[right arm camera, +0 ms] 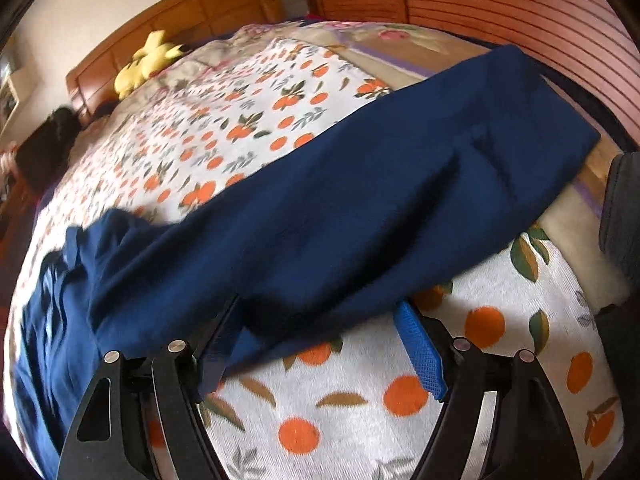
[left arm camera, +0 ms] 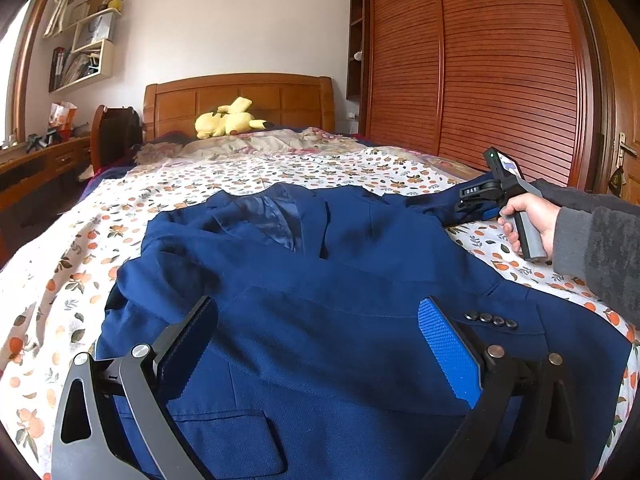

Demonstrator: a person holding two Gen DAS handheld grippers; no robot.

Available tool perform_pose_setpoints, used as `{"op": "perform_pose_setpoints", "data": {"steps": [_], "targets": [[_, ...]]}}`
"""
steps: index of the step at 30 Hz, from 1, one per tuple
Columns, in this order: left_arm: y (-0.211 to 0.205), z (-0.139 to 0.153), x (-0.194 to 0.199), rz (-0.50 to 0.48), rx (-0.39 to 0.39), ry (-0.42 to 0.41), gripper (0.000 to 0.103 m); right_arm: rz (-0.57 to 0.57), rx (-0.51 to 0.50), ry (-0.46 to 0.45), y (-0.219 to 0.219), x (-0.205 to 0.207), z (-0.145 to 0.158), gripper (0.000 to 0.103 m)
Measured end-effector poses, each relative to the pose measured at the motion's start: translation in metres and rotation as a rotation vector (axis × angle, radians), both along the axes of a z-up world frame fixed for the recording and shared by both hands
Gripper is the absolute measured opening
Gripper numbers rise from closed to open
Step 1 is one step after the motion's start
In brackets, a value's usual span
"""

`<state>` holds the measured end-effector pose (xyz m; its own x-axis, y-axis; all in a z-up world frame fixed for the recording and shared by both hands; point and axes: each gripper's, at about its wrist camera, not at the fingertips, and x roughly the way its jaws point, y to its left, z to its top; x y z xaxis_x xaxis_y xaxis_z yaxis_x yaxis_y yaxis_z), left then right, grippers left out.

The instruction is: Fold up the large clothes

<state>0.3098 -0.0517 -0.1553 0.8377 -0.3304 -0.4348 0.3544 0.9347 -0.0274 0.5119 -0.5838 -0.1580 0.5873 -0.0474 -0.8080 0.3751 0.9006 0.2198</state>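
A navy blue suit jacket point(left arm camera: 320, 280) lies spread on the bed, collar toward the headboard. One sleeve with several cuff buttons point(left arm camera: 490, 319) is folded across its front. My left gripper point(left arm camera: 320, 328) is open and empty just above the jacket's lower front. The other sleeve point(right arm camera: 360, 184) stretches out to the right over the bedspread. My right gripper point(right arm camera: 320, 320) is open at that sleeve's near edge, the cloth between its jaws; it also shows in the left wrist view point(left arm camera: 476, 208), held in a hand.
The bed has an orange-print bedspread point(right arm camera: 360, 392) and a wooden headboard point(left arm camera: 240, 100). A yellow plush toy point(left arm camera: 228, 120) lies near the pillows. A slatted wooden wardrobe point(left arm camera: 500, 60) stands right of the bed, a desk and chair point(left arm camera: 112, 136) left.
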Motion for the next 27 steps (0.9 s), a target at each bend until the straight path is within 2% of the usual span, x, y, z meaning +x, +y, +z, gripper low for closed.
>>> {"op": "perform_pose_setpoints", "data": {"steps": [2,4,5,6,10,14,18,23,27], "targets": [[0.0,0.0,0.0,0.0,0.0,0.001,0.101,-0.023,-0.002,0.004,-0.003,0.005,0.0,0.071],[0.0,0.0,0.0,0.0,0.001,0.0,0.101,-0.043,-0.045,0.017,-0.004,0.01,0.002,0.054],[0.0,0.0,0.0,0.0,0.0,0.0,0.101,-0.038,-0.056,0.019,-0.004,0.011,0.003,0.029],[0.0,0.0,0.0,0.0,0.002,0.0,0.101,-0.017,-0.051,0.007,-0.002,0.012,0.006,0.008],[0.0,0.0,0.0,0.0,0.005,0.001,0.101,0.091,-0.226,-0.05,0.027,0.012,0.038,0.004],[0.0,0.001,0.0,0.001,0.004,-0.003,0.101,0.181,-0.255,-0.139,0.054,0.001,0.079,0.003],[0.0,0.001,0.0,0.0,0.007,-0.005,0.101,0.319,-0.274,-0.183,0.1,-0.019,0.105,0.003],[0.0,0.0,0.0,0.0,0.009,-0.003,0.101,0.495,-0.269,-0.199,0.16,-0.053,0.108,0.003],[0.0,0.0,0.0,0.0,0.01,-0.003,0.101,0.598,-0.263,-0.145,0.198,-0.074,0.09,0.005]]}}
